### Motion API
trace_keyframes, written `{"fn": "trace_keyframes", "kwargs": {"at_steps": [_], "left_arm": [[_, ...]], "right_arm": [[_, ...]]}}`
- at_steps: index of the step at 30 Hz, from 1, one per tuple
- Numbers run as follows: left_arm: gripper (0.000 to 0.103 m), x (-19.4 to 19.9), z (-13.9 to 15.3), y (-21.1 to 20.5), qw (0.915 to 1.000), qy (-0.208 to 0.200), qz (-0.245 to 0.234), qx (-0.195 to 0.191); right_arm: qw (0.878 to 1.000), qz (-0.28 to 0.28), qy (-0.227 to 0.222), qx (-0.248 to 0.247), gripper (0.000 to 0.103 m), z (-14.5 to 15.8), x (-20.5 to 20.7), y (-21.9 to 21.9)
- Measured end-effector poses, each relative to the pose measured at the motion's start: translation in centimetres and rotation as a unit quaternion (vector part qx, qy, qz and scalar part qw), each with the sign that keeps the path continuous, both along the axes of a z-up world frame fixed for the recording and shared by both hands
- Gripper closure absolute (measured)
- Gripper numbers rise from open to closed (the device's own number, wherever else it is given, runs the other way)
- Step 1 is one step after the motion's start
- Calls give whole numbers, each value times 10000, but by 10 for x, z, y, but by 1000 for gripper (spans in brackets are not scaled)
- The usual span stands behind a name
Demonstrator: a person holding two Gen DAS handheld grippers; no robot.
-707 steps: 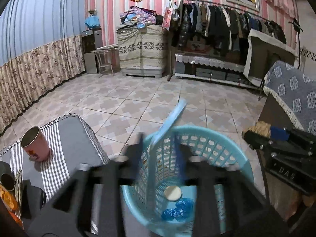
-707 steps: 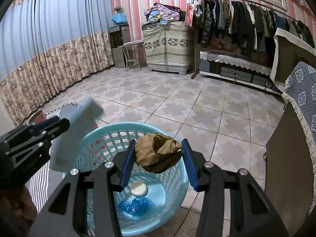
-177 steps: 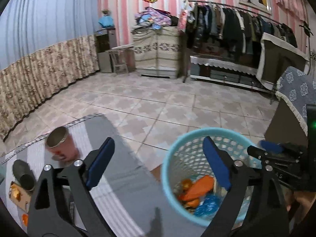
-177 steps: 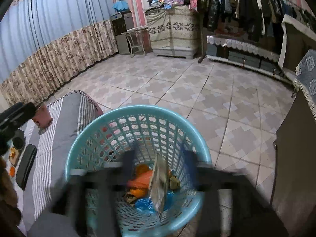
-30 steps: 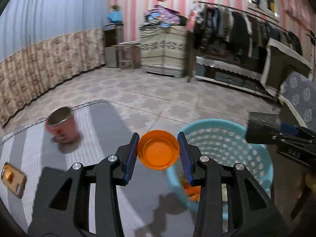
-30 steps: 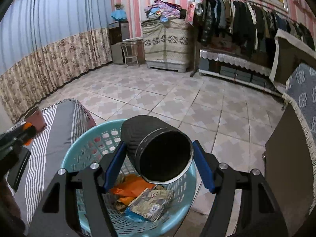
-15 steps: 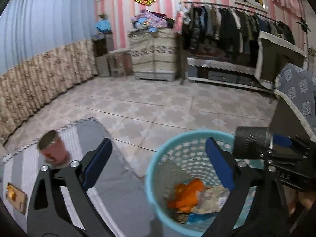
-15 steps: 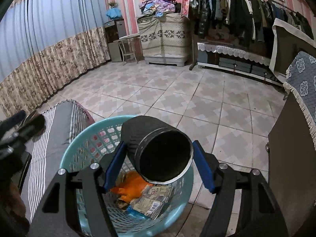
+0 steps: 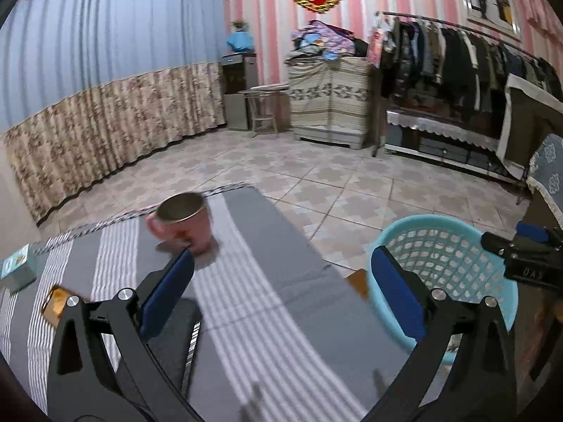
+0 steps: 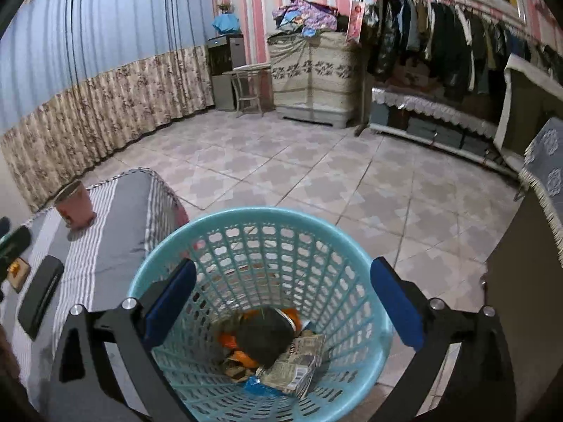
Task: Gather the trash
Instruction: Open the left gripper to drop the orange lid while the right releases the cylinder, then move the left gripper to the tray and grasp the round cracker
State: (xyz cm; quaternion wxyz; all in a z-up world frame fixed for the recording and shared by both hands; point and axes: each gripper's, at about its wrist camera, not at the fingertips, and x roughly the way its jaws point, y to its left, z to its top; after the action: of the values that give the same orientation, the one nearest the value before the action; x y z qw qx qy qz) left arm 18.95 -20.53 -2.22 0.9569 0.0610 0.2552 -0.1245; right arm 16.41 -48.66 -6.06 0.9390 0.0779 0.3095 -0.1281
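Observation:
A light blue mesh basket (image 10: 197,232) stands on the tiled floor beside the striped grey table. In the right wrist view it holds a black cup (image 10: 264,334), an orange lid (image 10: 228,339), a printed wrapper (image 10: 299,362) and other scraps. My right gripper (image 10: 281,299) is open and empty over the basket. My left gripper (image 9: 281,295) is open and empty above the table (image 9: 264,281), with the basket (image 9: 440,221) to its right.
On the table are a pink metal cup (image 9: 186,221), a black flat case (image 10: 38,295), a small orange-topped item (image 9: 56,304) and a teal box (image 9: 17,270). Curtains, a clothes rack and cabinets line the far walls.
My right gripper has opened and the black cup has dropped into the basket. My left gripper, which let go of the orange lid a moment earlier, has swung left over the table.

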Motion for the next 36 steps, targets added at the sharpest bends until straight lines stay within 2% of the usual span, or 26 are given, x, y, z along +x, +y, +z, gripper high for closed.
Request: {"fn": "trace_keyframes", "kwargs": {"at_steps": [6,11,17,25,33,36], "left_arm": [[6,-8,-9,52,9993,137,323,-112],[6,-10,-14,101,9976,144,673,-23],[6,-7,-24,168,9927,284,1173,-52],[6,-1,-39,246,9839,439,1734,21],[8,26,-48,295,9790,673,1918,-140],[15,47,-55,305,9779,868,1893,-154]], "right_arm": [[9997,94,-218,-40,6,6,-3,24],[9990,359,-241,-149,6,3,-2,61],[9970,740,-221,-44,6,0,3,105],[9923,1209,-30,-259,6,-12,5,156],[9924,1157,140,-383,6,-19,6,162],[9933,1085,105,-377,6,-14,9,159]]}}
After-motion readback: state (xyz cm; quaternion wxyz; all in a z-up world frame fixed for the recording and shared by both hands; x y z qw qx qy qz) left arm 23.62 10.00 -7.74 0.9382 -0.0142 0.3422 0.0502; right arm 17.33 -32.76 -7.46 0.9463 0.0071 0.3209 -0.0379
